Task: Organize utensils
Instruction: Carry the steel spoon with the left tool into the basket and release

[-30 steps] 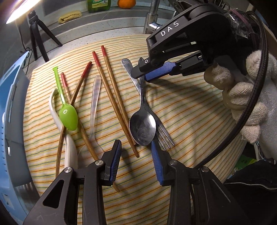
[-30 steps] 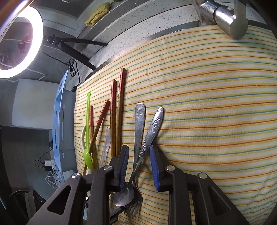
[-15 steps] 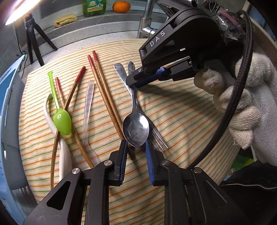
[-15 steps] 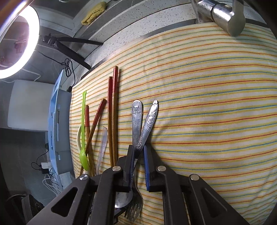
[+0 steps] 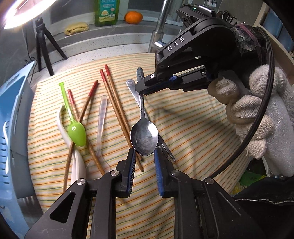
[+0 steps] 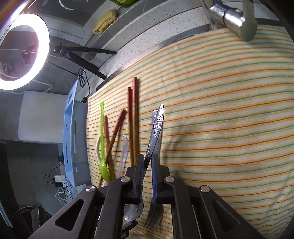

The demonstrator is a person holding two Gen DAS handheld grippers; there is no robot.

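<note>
My right gripper (image 6: 148,161) is clamped on the handle of the metal spoon (image 5: 144,136), jaws pinched nearly together with only the handle between them; the spoon is tilted up off the striped cloth (image 5: 193,128), and in the right wrist view its embossed handle end (image 6: 158,125) sticks out past my fingertips. My left gripper (image 5: 144,156) is part open, holding nothing, its blue pads (image 5: 131,165) either side of the spoon bowl's lower edge; cannot tell if they touch it. The metal fork (image 6: 154,215) lies on the cloth under the spoon, tines showing just right of the spoon bowl, handle running beneath the spoon's handle. Just left of the spoon lies a pair of red-tipped wooden chopsticks (image 5: 114,103), side by side and parallel. Further left of the spoon is a clear plastic spoon (image 5: 102,117), then two more red-tipped chopsticks (image 5: 86,104) crossed over each other, with a green plastic spoon (image 5: 76,131) lying on top of them and a white plastic spoon (image 5: 77,163) partly under it. A blue plastic rack (image 5: 12,128) stands at the cloth's left edge, well left of the spoon. Behind the cloth, far from the spoon, a chrome faucet (image 5: 159,31), a green dish soap bottle (image 5: 106,11), an orange (image 5: 133,17), a yellow sponge cloth (image 5: 76,28) and a ring light on a tripod (image 6: 22,51). My right hand wears a white knit glove (image 5: 257,110).
</note>
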